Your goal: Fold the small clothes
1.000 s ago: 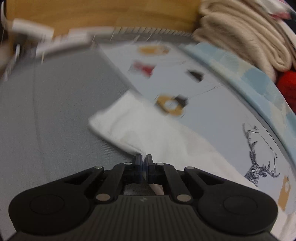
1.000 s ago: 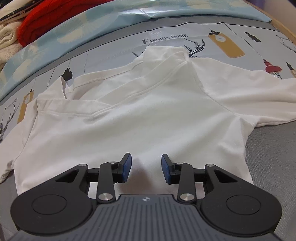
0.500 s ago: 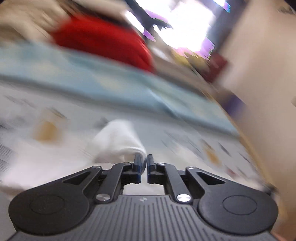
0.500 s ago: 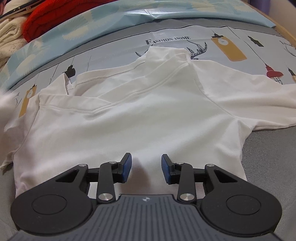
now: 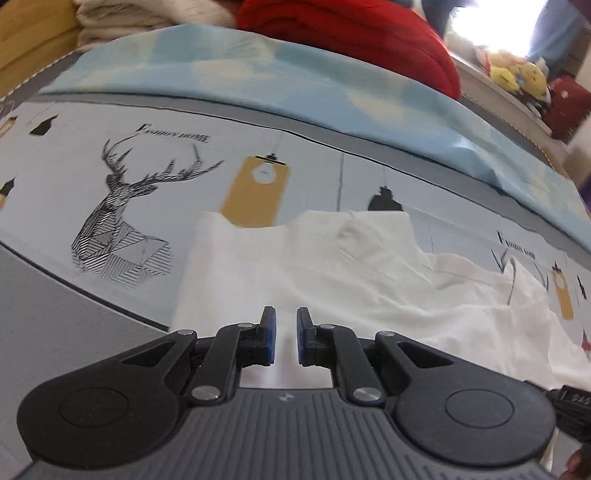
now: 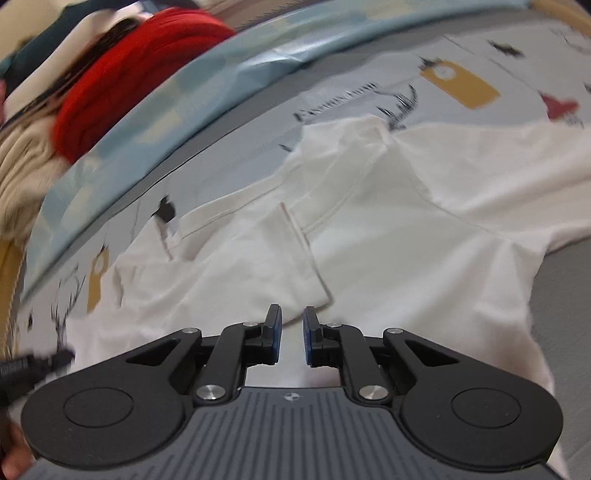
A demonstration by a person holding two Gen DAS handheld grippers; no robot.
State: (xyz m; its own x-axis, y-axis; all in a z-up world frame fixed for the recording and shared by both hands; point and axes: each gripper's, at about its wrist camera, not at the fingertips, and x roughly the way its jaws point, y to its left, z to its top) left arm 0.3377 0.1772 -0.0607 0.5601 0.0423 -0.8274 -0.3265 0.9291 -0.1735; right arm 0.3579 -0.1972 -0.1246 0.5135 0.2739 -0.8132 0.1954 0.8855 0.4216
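A small white T-shirt [image 5: 369, 273] lies flat on a printed bed sheet. In the right wrist view the white T-shirt [image 6: 406, 236] has its left sleeve [image 6: 258, 258] folded in over the body. My left gripper [image 5: 283, 334] is open with a narrow gap and empty, low over the shirt's left edge. My right gripper [image 6: 291, 338] is open with a narrow gap and empty, just above the shirt near the folded sleeve's corner.
The sheet [image 5: 110, 184] has deer and lamp prints. A light blue pillow [image 5: 295, 74] lies behind, with a red knit [image 5: 351, 29] and cream blankets [image 5: 122, 14] beyond it. Grey bedding [image 5: 55, 325] shows at front left. Soft toys [image 5: 517, 74] sit at far right.
My left gripper carried the sleeve over onto the shirt body and let it go; its jaws opened. My right gripper narrowed its jaws and shifted left and tilted.
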